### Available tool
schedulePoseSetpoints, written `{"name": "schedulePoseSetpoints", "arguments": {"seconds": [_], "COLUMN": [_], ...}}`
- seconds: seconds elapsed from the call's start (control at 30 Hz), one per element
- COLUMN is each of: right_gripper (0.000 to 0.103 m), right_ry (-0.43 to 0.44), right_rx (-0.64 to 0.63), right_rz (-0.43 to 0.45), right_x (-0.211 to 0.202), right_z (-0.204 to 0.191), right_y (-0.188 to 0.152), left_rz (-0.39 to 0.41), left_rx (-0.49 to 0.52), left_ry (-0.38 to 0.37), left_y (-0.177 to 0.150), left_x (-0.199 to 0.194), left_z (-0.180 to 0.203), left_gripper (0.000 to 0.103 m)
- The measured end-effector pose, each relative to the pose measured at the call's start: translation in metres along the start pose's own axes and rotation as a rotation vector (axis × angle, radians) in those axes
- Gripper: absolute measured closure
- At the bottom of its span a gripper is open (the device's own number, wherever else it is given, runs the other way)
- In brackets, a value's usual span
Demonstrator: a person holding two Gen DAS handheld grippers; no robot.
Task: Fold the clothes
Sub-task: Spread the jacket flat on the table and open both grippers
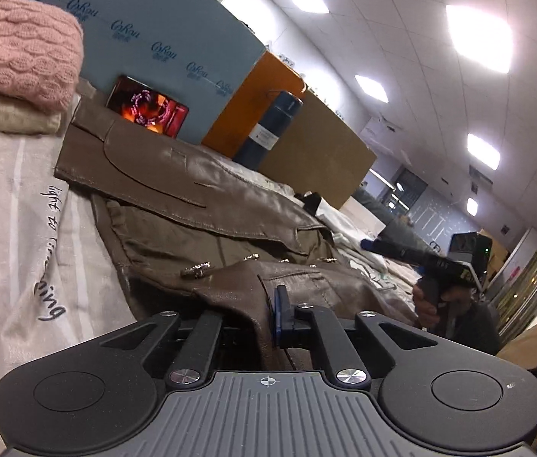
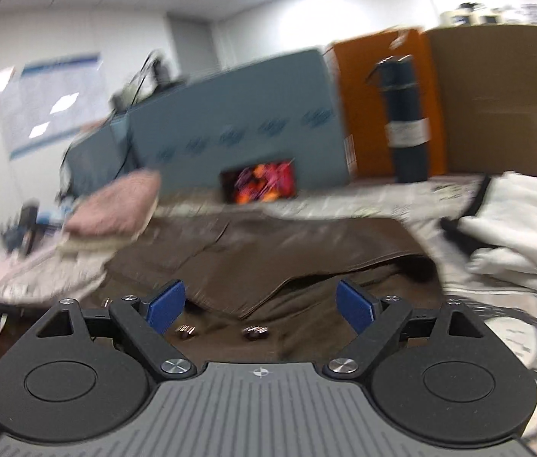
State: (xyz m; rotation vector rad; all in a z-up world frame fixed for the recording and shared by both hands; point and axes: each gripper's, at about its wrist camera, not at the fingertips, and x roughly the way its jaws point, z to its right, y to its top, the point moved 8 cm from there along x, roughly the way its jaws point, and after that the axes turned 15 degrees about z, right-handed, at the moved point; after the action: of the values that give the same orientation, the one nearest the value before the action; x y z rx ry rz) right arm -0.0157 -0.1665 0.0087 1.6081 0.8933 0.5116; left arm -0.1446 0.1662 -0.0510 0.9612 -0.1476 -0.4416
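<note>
- Clamped between the jaws of the left gripper (image 1: 276, 318) is a fold of the brown leather jacket (image 1: 199, 194) – the rest of it sprawls ahead of them across the cloth-covered tabletop (image 1: 9, 205).
- Right gripper (image 2: 260, 306): jaws wide apart, nothing between them, the jacket's brown lining just ahead.
- Handling, as I judge it: heavy, limp, slick-faced leather, thick at seams and metal buttons (image 1: 196, 269); a stitched hem or collar edge should hold better than a smooth panel.
- Hard to read – the right view is motion-blurred, sleeves cannot be traced, and the left pad is buried under leather.
- Pink knit (image 1: 17, 45) sits folded, off to the left of the left jaws.
</note>
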Motion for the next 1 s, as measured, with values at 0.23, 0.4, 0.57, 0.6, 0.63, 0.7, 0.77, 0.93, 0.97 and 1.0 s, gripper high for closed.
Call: {"name": "schedulePoseSetpoints", "arguments": {"seconds": [0.23,0.4,0.57,0.6,0.63,0.7,0.77,0.93,0.97,1.0], "right_gripper": [0.016,0.016,0.018,0.018,0.018,0.018,0.018,0.018,0.018,0.018], "right_ry": [0.039,0.004,-0.031,-0.046,-0.060,-0.079,-0.090,-0.086,-0.084,-0.081], "right_rx": [-0.126,-0.103,-0.207,-0.220,-0.232,-0.243,-0.250,-0.315,-0.332,-0.349], "right_rz": [-0.199,-0.246,-0.229,-0.227,-0.224,-0.226,-0.229,-0.204,-0.202,-0.199], "right_x": [0.042,0.054,0.054,0.056,0.057,0.061,0.064,0.067,0.069,0.071], "right_z": [-0.014,-0.011,-0.016,-0.016,-0.016,-0.014,-0.014,-0.018,-0.020,-0.021], "right_y": [-0.031,-0.045,-0.053,-0.053,-0.054,-0.054,-0.054,-0.045,-0.043,-0.041], "left_rz": [-0.011,-0.014,-0.045,-0.053,-0.066,-0.100,-0.127,-0.097,-0.074,-0.044], "left_rx": [-0.064,-0.071,0.127,0.156,0.187,0.236,0.295,0.355,0.342,0.323], "left_ry": [0.026,0.101,0.207,0.223,0.239,0.270,0.297,0.337,0.352,0.369], "left_y": [0.008,0.013,0.012,0.012,0.012,0.012,0.012,0.025,0.030,0.037], "left_x": [0.017,0.025,0.035,0.037,0.041,0.049,0.055,0.050,0.046,0.041], "left_z": [-0.009,-0.019,-0.012,-0.011,-0.011,-0.014,-0.015,-0.020,-0.022,-0.025], "left_gripper": [0.061,0.055,0.100,0.100,0.100,0.100,0.096,0.067,0.056,0.052]}}
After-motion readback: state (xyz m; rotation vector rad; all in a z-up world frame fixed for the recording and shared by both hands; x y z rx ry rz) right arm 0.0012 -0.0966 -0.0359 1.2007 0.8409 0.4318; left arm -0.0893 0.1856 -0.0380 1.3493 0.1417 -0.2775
